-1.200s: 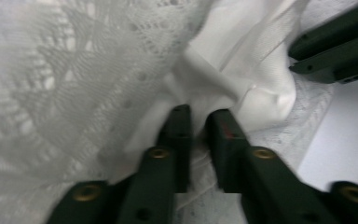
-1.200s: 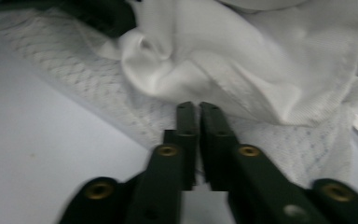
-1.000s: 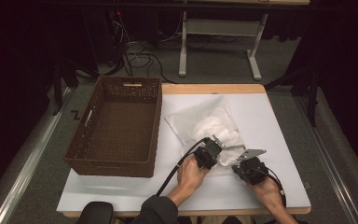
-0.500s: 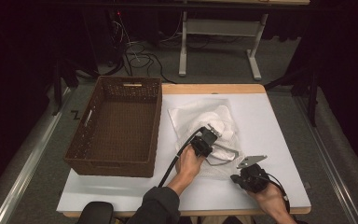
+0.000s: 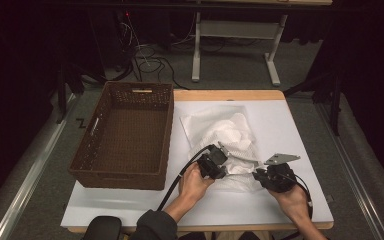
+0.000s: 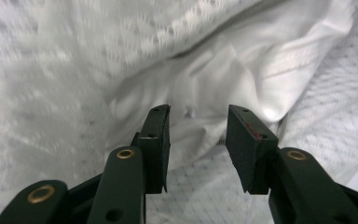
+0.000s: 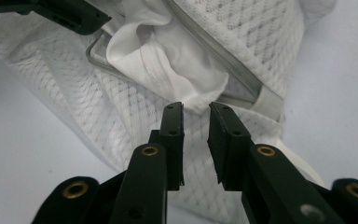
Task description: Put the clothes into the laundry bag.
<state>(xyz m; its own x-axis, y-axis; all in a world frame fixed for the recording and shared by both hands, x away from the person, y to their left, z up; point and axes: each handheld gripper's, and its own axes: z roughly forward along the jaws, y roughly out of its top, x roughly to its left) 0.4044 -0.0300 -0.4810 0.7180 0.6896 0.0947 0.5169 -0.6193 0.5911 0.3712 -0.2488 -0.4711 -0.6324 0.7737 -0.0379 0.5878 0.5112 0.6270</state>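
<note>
High view: white mesh laundry bag (image 5: pixel 225 137) on worktop (image 5: pixel 290 125), right of wicker basket (image 5: pixel 125 135). Left tool (image 5: pixel 220 151) and right tool (image 5: pixel 258 176) have just been opening, jaws spread, nothing pinched. Risk: loose white garment (image 7: pixel 168 60) slipping out through the bag's mouth.

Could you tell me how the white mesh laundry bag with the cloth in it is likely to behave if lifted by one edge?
The mesh bag would probably sag and drape, since it lies crumpled in soft folds. It looks light, being thin netting. The white cloth bulging at its open zipper edge could slip out if that side tilts down.
</note>
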